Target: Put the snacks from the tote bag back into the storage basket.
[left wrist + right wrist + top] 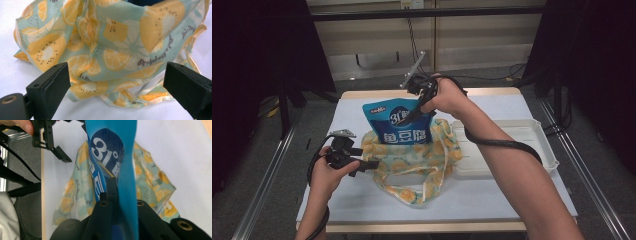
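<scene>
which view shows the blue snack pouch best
The high view: the blue pouch stands with its lower part in the fruit-print bag, front label facing the camera. The right gripper view shows it edge-on, clamped in the right gripper; the left gripper view shows a dark sliver.

A white tray (542, 145) sat on the white-covered table (362, 200), flanked by dark curtains (257, 50) before a beige wall (477, 35).
</scene>
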